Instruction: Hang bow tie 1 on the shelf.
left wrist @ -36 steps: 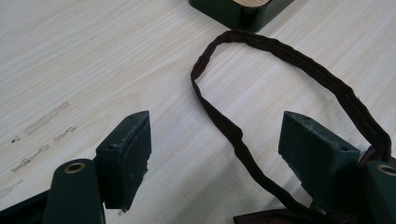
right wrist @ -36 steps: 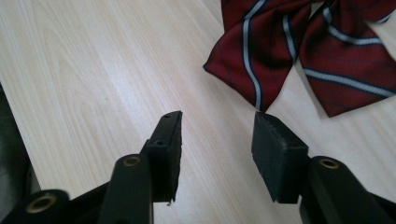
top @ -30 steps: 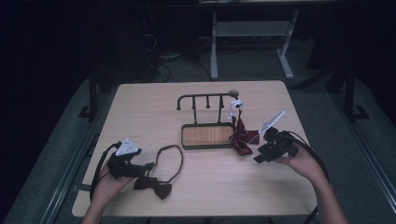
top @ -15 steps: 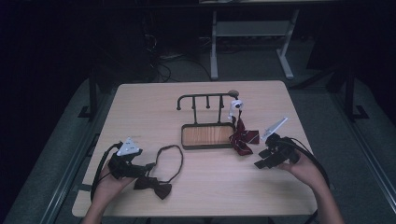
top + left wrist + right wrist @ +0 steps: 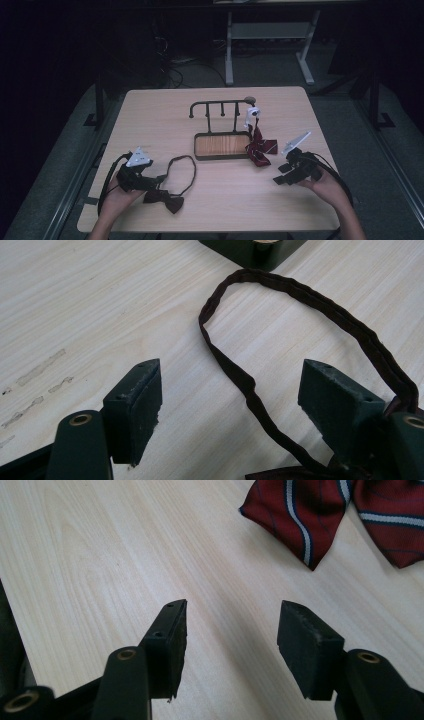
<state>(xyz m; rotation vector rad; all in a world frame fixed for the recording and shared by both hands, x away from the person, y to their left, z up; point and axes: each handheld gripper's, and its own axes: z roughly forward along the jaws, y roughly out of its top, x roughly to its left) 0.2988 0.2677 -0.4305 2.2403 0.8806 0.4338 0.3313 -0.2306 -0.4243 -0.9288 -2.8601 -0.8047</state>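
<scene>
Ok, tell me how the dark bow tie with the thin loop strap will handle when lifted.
The dark fabric bow tie is probably floppy: its thin strap lies in a wavy, slack loop on the wooden table. It is likely light, being thin cloth. Lifted by the strap, the bow would likely dangle.

A pale wooden table [image 5: 150, 115] fills mid-frame. At its centre stands a dark hook rack [image 5: 220, 106] on a wood-inlaid base [image 5: 220, 145]. A white-legged desk [image 5: 265, 35] stands at upper centre.
</scene>
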